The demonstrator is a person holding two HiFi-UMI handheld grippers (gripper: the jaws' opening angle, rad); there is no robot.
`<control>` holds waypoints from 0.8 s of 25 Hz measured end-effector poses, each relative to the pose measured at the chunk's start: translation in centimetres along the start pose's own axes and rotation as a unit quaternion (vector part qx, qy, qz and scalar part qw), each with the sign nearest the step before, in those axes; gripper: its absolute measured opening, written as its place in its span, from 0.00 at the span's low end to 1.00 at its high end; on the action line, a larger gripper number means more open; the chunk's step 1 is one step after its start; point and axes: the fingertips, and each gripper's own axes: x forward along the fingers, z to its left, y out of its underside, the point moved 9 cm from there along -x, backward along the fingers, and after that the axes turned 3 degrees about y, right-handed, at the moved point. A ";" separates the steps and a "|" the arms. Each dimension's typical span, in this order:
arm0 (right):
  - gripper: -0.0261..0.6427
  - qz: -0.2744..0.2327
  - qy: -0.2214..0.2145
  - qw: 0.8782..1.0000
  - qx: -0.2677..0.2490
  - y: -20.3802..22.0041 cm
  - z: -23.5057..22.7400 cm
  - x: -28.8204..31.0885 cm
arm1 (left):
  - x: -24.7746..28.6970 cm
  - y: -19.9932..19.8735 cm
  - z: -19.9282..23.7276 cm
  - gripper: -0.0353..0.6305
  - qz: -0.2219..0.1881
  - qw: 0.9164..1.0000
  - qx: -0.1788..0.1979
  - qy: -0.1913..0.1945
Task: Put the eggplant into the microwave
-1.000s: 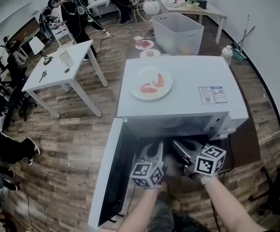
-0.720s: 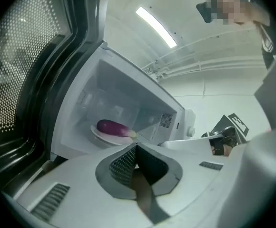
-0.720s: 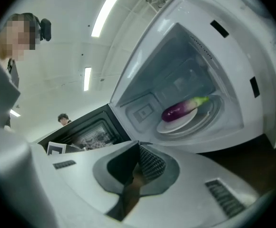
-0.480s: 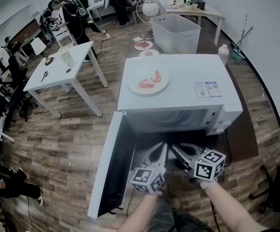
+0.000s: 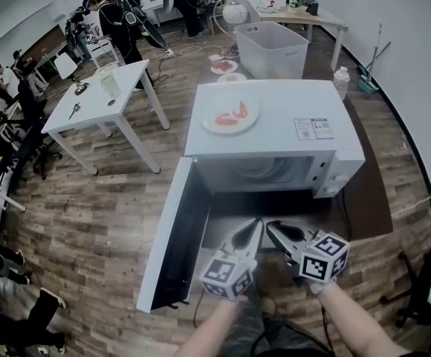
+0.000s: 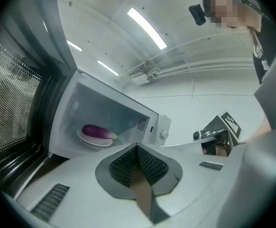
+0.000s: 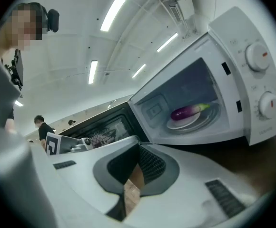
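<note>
- Both grippers sit low in the head view, in front of the open microwave: the left gripper and the right gripper lie side by side, tips toward the cavity, each clenched on nothing
- We see the door swung wide to the left; from up here the cavity is dark and its contents do not show
- On the microwave's top rests a dish with red pieces, and near it a label whose print is too small for us to read
- In the left gripper view our jaws meet with nothing between them; past them the eggplant lies on a white plate inside the microwave, well apart from the jaws
- In the right gripper view the jaws are likewise pressed together and empty; the eggplant lies on the same plate, green stem end toward the control panel, where two dials stand one above the other, the marks around them unreadable
- Against a second ago, both grippers have drawn back out of the cavity mouth, where their tips were tucked under the top's front edge; the door is open as before and the dish has kept its spot
</note>
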 end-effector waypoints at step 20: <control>0.04 -0.016 0.036 0.999 -0.037 -0.2 3.2 -4.3 | -3.2 -0.5 -3.9 0.06 0.010 1.000 0.001 0.022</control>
